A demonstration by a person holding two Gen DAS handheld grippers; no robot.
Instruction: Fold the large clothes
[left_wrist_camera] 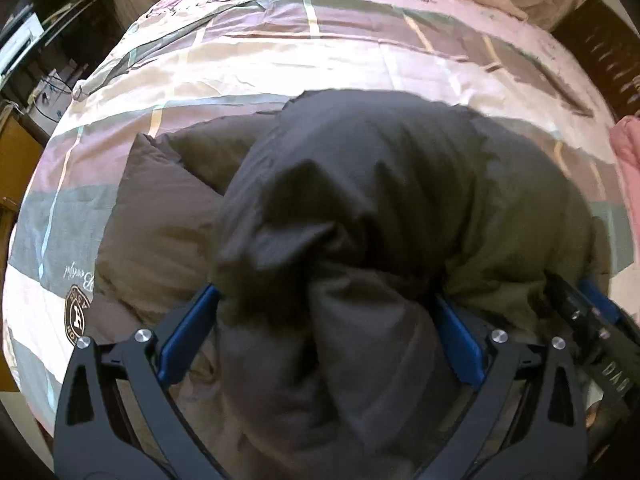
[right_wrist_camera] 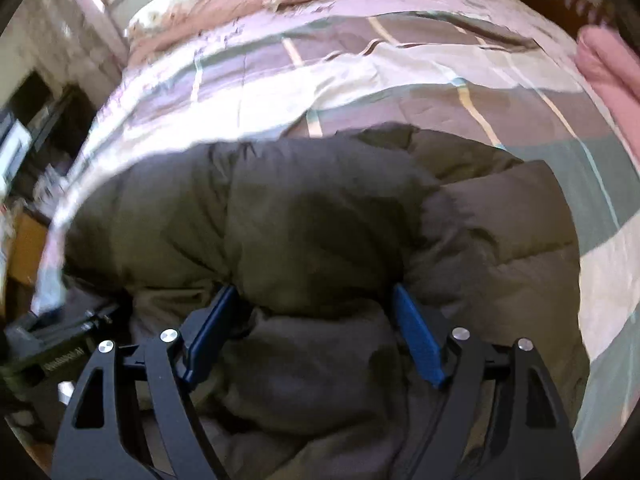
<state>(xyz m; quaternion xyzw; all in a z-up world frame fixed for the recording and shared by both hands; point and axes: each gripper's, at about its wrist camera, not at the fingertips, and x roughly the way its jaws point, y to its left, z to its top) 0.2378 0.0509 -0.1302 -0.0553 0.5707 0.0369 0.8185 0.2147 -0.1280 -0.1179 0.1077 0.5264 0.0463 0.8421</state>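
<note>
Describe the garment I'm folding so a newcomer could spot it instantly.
On the bed's plaid quilt, nearest the cameras, lies a bulky dark olive-grey puffer jacket. Unlike the pink fabric at the right edge, it is dark, quilted and puffy.

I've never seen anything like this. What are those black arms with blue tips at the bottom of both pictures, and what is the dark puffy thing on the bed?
There is no robot here. A person holds a hand tool in each hand, each with two blue-padded fingers and a wide-angle camera looking along them, so each picture is one tool's own view. The first shows the left gripper, the second the right gripper. The dark thing is a puffy quilted jacket lying on a bed with a pastel checked bedcover. Both grippers have a bunched fold of jacket between their spread fingers. Whether they actually press on it, I cannot tell. A folded pink cloth sits at the edge.
</note>
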